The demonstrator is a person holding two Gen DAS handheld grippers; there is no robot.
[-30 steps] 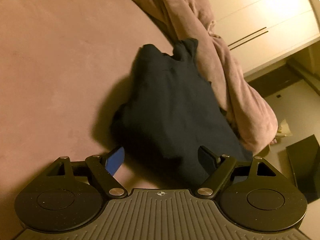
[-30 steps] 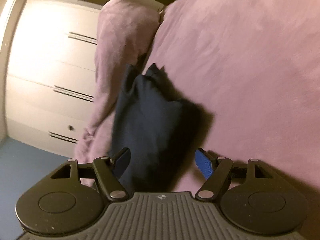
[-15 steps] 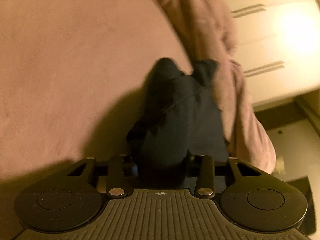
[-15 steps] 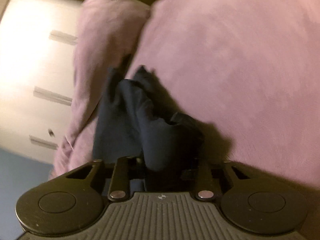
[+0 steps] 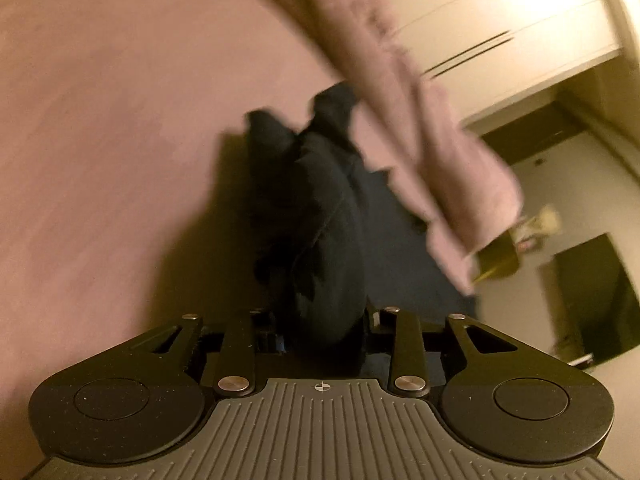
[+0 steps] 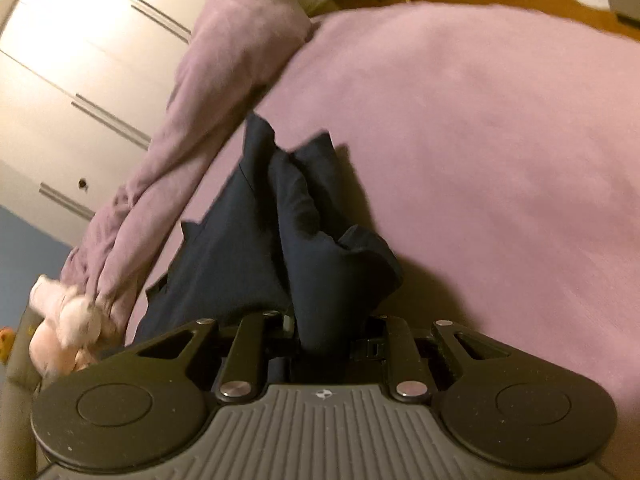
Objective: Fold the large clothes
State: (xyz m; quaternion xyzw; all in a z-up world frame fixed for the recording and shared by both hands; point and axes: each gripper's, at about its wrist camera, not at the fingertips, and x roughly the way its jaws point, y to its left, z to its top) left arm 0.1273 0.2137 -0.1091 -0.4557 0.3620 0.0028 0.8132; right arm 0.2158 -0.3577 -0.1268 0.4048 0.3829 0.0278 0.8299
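The mauve fleece bed cover carried everything. A bunched mauve blanket ran along its edge by the white wardrobe. The dark navy garment lay beside that blanket near the same edge, its long axis running straight away from both grippers. The left gripper was pinched on a gathered near end of the cloth; the right gripper likewise clamped a raised fold. Neither hand appeared nearer; both held the near hem.
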